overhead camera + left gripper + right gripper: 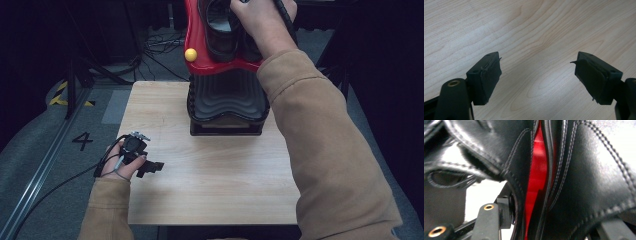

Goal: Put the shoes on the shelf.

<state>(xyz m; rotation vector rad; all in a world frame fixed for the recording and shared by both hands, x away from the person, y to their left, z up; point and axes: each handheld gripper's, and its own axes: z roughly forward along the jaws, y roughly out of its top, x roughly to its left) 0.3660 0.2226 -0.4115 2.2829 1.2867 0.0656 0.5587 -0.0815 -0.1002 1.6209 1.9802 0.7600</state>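
With the right claw spread wide around the black shoes on the red rack, withdraw straight back; keep the empty, open left claw on the table.

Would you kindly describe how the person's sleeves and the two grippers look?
Both sleeves are tan, with ribbed cuffs. The left gripper is black, trailing a thin black cable; its jaws are blocky with worn dark pads and a brass-ringed hole. The right gripper has like black arms and brass-ringed holes.

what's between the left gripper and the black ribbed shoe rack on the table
Bare light wooden tabletop, in the high view: the left gripper sits apart from the black ribbed rack.
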